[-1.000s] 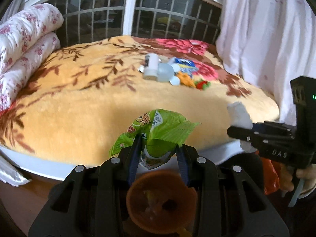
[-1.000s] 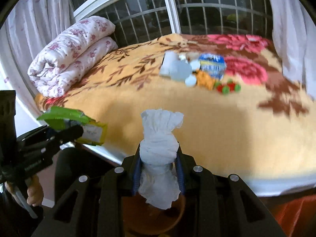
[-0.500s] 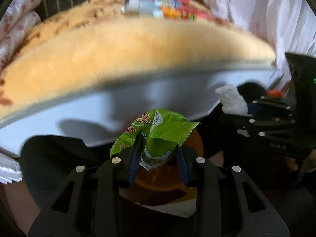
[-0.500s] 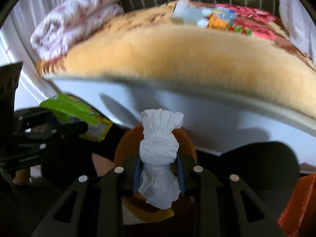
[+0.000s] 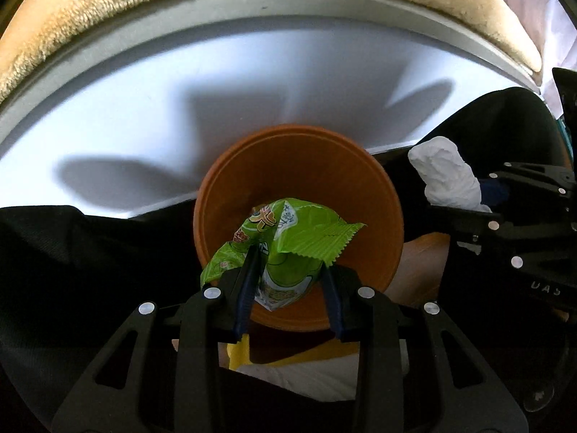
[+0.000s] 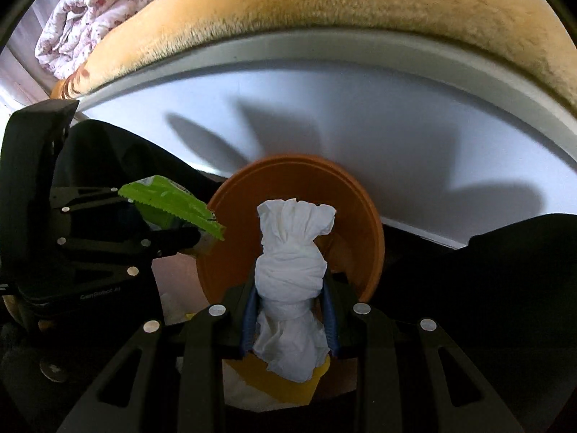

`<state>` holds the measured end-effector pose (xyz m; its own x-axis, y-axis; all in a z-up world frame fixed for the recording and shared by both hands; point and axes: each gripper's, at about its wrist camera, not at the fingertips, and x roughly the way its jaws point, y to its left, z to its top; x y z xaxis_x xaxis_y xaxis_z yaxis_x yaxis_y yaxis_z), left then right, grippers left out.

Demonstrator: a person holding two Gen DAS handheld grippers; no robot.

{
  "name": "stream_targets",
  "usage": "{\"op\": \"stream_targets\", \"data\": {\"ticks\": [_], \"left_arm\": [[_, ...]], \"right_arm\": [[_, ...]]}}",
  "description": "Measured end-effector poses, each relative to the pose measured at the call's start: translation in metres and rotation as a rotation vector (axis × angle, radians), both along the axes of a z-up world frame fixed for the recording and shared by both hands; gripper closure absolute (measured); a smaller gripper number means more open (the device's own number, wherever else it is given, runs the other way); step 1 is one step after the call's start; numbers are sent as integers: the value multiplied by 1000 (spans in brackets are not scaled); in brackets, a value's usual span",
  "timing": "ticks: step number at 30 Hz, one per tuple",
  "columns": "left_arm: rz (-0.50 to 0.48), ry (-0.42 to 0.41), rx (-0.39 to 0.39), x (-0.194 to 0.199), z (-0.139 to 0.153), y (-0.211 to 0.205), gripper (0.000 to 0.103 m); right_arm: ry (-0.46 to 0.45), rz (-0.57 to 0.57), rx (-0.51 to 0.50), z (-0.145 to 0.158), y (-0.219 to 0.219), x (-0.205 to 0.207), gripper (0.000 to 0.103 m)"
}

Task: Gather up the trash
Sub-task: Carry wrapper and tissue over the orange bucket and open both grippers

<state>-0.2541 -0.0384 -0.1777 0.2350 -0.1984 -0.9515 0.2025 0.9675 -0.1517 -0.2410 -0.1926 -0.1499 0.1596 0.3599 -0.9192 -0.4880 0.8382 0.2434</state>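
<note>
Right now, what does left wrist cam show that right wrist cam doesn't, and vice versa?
Left wrist only: the printed face of the crumpled green snack wrapper clamped in the left gripper, and white curtain fabric at the upper right.

Right wrist only: the rolled floral quilt on the bed, and the twisted white tissue wad head-on in the right gripper.

Both: the round orange bin, the fuzzy yellow blanket, the white bed frame, and each other's gripper.

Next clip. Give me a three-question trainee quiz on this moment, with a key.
1. True or false: the left gripper holds a green wrapper.
2. What does the right gripper hold? A) white tissue wad B) bottle C) nothing
3. Fill in: both grippers point at an orange ____ below the bed edge.

Key: 1 true; 2 A; 3 bin.
</note>
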Motion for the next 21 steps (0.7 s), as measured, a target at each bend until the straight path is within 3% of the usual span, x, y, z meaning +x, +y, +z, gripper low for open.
{"op": "stream_targets", "data": {"ticks": [8, 9, 10, 11, 13, 21], "left_arm": [[6, -7, 9, 4, 0, -4, 67], [2, -12, 14, 3, 1, -5, 63], [3, -16, 21, 3, 0, -6, 52], [1, -9, 34, 2, 0, -6, 33], [9, -15, 59, 1, 0, -6, 22], [38, -28, 17, -1, 10, 2, 22]], "right_arm": [[10, 17, -25, -3, 9, 1, 70], [9, 21, -25, -4, 8, 2, 63], [3, 27, -30, -4, 9, 2, 51], [-2, 27, -38, -5, 12, 2, 29], [-37, 19, -53, -3, 13, 1, 27], [-78, -29, 0, 17, -9, 2, 32]]}}
